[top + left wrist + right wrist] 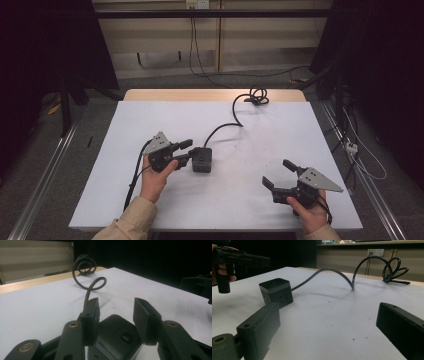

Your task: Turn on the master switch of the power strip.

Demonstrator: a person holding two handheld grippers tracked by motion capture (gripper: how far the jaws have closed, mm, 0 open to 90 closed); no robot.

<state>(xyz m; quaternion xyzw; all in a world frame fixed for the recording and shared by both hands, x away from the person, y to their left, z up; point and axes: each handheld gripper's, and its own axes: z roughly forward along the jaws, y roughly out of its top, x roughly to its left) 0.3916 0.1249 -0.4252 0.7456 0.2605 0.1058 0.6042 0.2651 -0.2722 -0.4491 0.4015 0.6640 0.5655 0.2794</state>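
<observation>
I see one white table (pixel 150 200) running from the near edge to a wooden strip at the far side. One black cube-shaped power block (pixel 202 159) sits on it left of centre, and one black cable (pixel 235 116) leaves its far side, arches up off the surface, and ends in a loose coil at the far edge, right of centre.

Two forearms in tan sleeves enter from the near edge, one per gripper. The left hand (pixel 154 178) reaches forward and to the right, fist wrapped round the grip, the tool held roughly level just above the block's left side. The right hand (pixel 311 212) stays low at the near right corner, its tool angled to the far left, well apart from the block.

Left gripper (pixel 116 315): in its own view the two jaws stand either side of the block's top, partly drawn in. I can see a gap on the right-hand side, and I cannot confirm that the left pad touches, so I record no pinch.

Right gripper (pixel 276 172): jaws spread wide with only bare table between them; its own view looks across the table at the block and the cable arch.

Count: two grippers, one block, one cable, one table.
</observation>
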